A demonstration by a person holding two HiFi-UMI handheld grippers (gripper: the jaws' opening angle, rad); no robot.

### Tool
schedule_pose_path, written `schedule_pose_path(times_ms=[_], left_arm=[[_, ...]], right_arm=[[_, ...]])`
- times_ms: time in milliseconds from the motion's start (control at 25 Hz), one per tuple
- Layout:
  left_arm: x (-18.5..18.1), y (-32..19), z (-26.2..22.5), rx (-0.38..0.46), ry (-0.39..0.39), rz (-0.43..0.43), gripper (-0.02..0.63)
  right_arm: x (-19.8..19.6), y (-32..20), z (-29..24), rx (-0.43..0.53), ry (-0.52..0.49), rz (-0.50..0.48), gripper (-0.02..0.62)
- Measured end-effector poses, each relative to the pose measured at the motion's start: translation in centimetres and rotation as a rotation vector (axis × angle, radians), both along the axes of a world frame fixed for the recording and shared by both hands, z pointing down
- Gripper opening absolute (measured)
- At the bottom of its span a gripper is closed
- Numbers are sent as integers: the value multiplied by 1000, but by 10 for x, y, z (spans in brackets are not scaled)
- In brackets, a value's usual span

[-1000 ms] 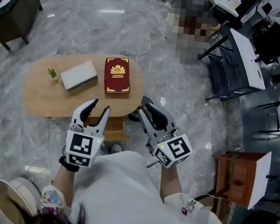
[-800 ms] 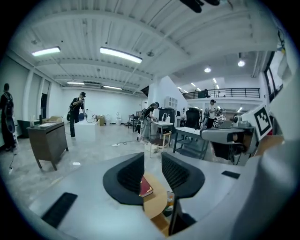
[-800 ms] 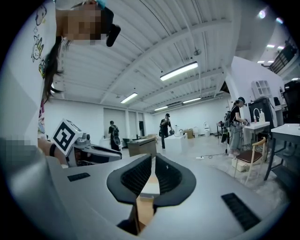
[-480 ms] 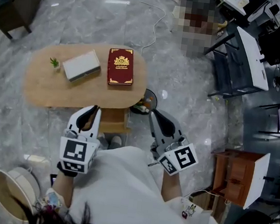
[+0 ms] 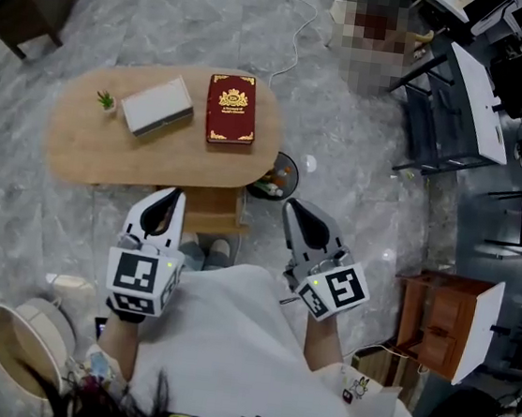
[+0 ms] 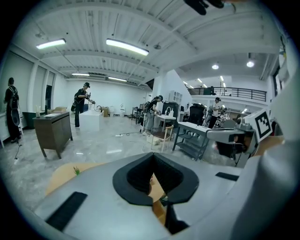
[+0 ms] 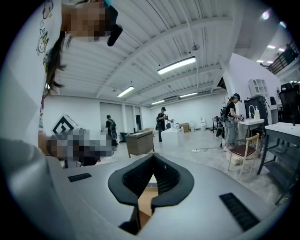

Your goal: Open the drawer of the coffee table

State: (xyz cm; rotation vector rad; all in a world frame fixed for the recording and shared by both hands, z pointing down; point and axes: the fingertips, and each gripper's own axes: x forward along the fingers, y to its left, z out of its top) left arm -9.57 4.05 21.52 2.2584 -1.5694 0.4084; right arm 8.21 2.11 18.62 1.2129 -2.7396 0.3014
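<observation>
Low bench (image 5: 89, 149): oval top of pale wood, long axis running left to right, standing on the grey marbled floor in the upper left of the head view. Drawer (image 5: 211, 214): pale wooden box showing beneath the near right edge; how far out it stands cannot be told.

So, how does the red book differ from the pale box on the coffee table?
The red book is dark red with gold ornament; the pale box is plain greyish white. The book lies nearly straight in the head view, while the box is turned at an angle. The box sits next to the small plant, the book nearer the right end of the coffee table. Both are rectangular and lie flat on its wooden top.
</observation>
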Motion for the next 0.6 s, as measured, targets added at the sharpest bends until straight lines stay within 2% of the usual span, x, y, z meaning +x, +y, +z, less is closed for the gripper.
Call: schedule_pose_path(times_ms=[240, 600], left_arm=[[3, -1, -4, 22, -39, 19, 5], [4, 0, -2, 18, -32, 22, 5]], right_arm=[[3, -1, 0, -3, -2, 9, 0], [3, -3, 2, -6, -3, 21, 0]])
